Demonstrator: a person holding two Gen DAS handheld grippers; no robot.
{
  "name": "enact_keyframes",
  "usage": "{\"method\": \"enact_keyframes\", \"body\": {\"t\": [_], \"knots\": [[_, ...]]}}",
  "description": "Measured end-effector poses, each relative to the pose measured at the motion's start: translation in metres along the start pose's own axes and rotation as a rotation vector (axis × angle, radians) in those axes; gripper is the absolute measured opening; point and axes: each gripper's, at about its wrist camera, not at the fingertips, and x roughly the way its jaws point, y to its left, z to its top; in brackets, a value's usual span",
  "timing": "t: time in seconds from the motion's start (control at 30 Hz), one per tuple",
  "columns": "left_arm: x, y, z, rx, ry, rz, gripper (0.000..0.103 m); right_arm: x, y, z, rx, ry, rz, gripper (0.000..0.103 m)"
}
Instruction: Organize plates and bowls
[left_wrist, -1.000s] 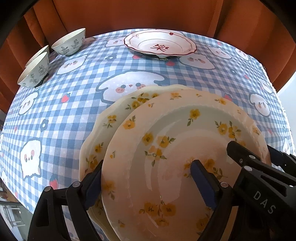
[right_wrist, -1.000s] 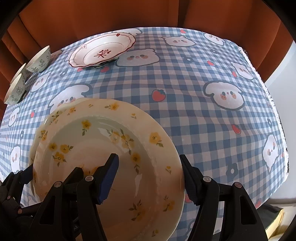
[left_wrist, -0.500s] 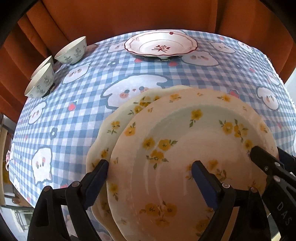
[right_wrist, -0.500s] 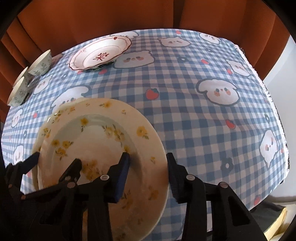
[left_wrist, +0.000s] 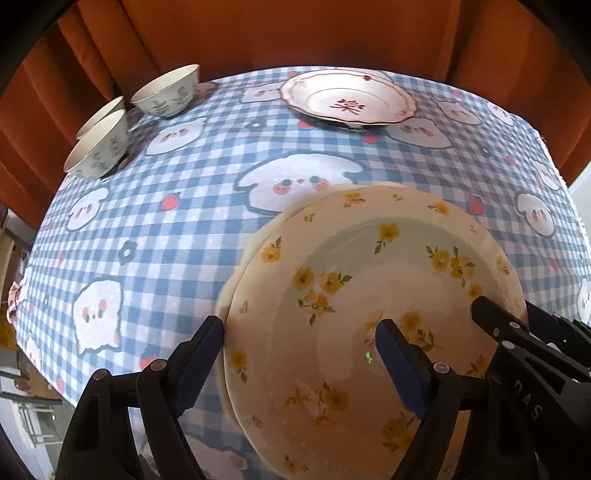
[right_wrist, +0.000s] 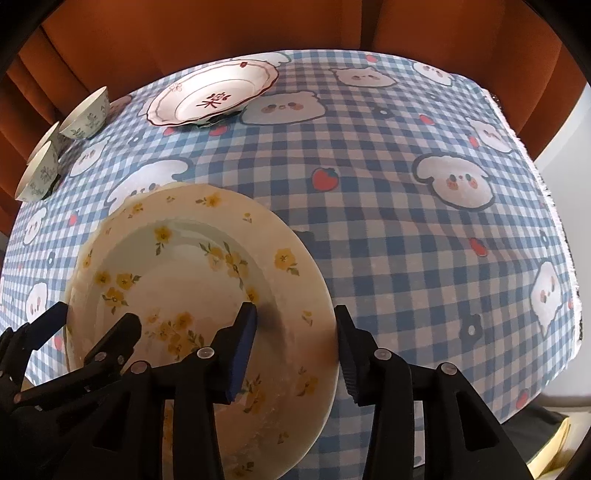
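Observation:
Two cream plates with yellow flowers lie stacked near the table's front. The upper plate (left_wrist: 369, 295) (right_wrist: 192, 280) almost covers the lower plate (left_wrist: 258, 243), which shows only as a thin edge on the left. My left gripper (left_wrist: 299, 328) (right_wrist: 92, 317) straddles the stack's left rim with its jaws wide and closing; one finger is outside the edge and the other is over the well. My right gripper (right_wrist: 295, 321) (left_wrist: 513, 314) straddles the upper plate's right rim. Its jaws are narrow and opening slightly, with the rim between them.
A white plate with red trim (left_wrist: 347, 101) (right_wrist: 214, 96) sits at the back. Three pale green floral bowls (left_wrist: 166, 90) (left_wrist: 99, 147) stand at the back left, two of them close together. The checked tablecloth (right_wrist: 406, 221) ends at the right edge; an orange curtain hangs behind.
The upper plate has slid left over the lower one, which now shows far less. My right gripper's jaws have narrowed around the plate's right rim.

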Motion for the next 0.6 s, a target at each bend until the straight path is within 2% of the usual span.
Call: {"method": "enact_keyframes", "body": {"t": [0.23,0.37,0.6], "knots": [[-0.002,0.009,0.001,0.016,0.004,-0.016,0.086,0.004,0.011,-0.001,0.002,-0.004,-0.053,0.054],[-0.001,0.014,0.004,0.029,0.012,-0.053,0.086,0.003,0.012,0.001,0.031,0.008,-0.07,0.056],[-0.011,0.031,0.009,0.061,0.0,-0.113,0.089,-0.017,0.017,-0.003,0.108,-0.009,-0.078,0.068]]}}
